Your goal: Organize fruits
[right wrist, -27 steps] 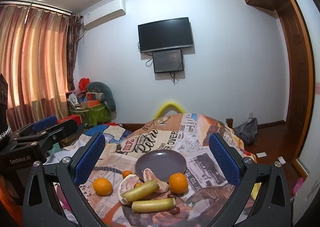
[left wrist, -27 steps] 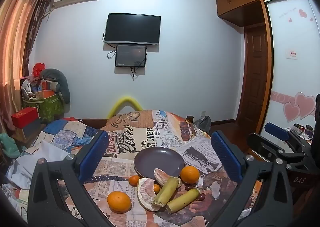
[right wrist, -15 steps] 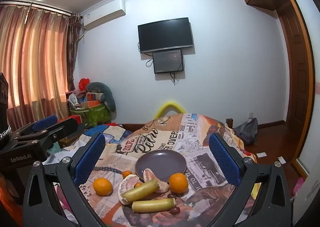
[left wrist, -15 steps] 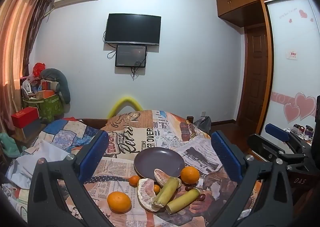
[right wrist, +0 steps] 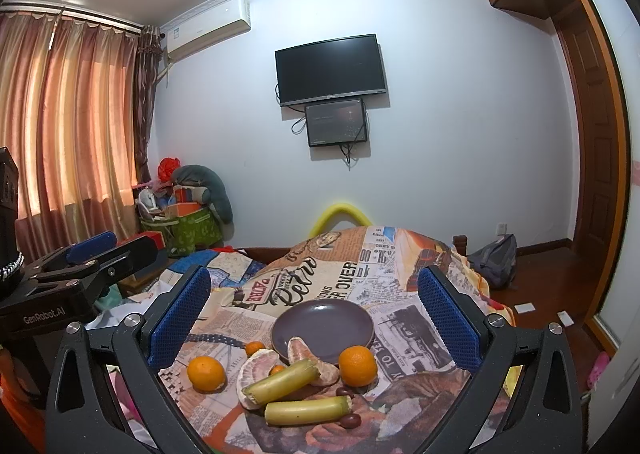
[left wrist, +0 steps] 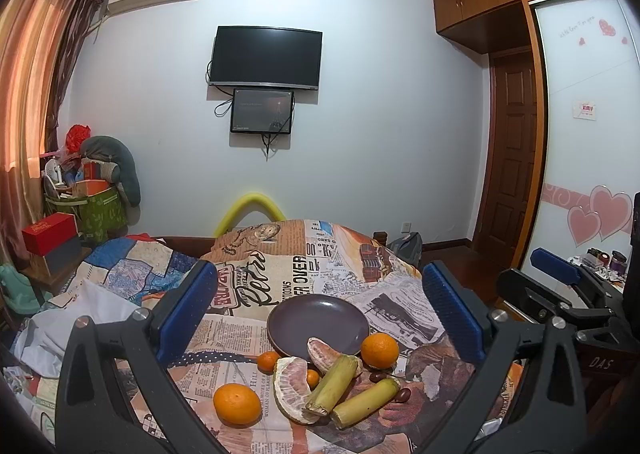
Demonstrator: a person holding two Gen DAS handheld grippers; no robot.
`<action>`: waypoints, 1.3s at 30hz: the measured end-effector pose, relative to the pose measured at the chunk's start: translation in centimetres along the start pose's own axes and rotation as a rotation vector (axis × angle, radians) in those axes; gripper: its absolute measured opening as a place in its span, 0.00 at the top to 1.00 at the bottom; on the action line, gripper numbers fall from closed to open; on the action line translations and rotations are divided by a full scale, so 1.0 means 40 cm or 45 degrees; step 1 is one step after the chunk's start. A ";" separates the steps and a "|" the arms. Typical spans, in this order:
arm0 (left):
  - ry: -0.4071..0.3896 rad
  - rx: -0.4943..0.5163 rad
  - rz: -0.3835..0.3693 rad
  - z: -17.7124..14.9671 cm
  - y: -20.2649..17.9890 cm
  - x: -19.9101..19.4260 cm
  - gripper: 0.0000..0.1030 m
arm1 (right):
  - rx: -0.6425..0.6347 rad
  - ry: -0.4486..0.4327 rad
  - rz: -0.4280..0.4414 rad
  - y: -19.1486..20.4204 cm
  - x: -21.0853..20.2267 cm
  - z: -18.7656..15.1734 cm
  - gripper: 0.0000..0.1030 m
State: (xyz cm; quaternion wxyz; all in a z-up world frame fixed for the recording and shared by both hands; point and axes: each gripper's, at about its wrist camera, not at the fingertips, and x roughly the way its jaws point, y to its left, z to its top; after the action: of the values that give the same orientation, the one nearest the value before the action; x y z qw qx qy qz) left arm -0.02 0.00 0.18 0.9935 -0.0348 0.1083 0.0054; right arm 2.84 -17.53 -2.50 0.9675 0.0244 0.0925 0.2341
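Both tools spread wide, empty: left tool (left wrist: 316, 306), right tool (right wrist: 314, 304). Fruit sits loose by the plate (right wrist: 322, 328) near the surface's near edge. Start w/ right-hand orange (right wrist: 357, 365): approach level, centre it btwn pads, close gently, lift clear before moving over plate.

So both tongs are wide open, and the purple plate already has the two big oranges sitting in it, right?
Not quite. Both tongs, left and right, are wide open, but the purple plate holds no oranges. The two big oranges sit on the printed cloth beside it, as the right view shows.
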 end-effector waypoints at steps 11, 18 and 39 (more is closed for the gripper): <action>0.003 0.004 -0.004 0.001 -0.005 0.002 0.00 | 0.002 0.002 0.001 0.000 -0.002 0.004 0.00; 0.002 0.003 -0.004 0.001 -0.003 0.001 0.00 | 0.003 0.004 0.003 -0.002 -0.004 0.007 0.00; 0.000 0.006 -0.005 0.001 -0.005 -0.001 0.00 | 0.005 0.003 0.002 -0.002 0.000 0.006 0.00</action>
State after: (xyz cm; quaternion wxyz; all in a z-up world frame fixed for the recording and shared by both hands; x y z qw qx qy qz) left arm -0.03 -0.20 0.25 0.9936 -0.0328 0.1083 0.0034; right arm 2.94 -17.60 -2.29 0.9671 0.0262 0.0942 0.2348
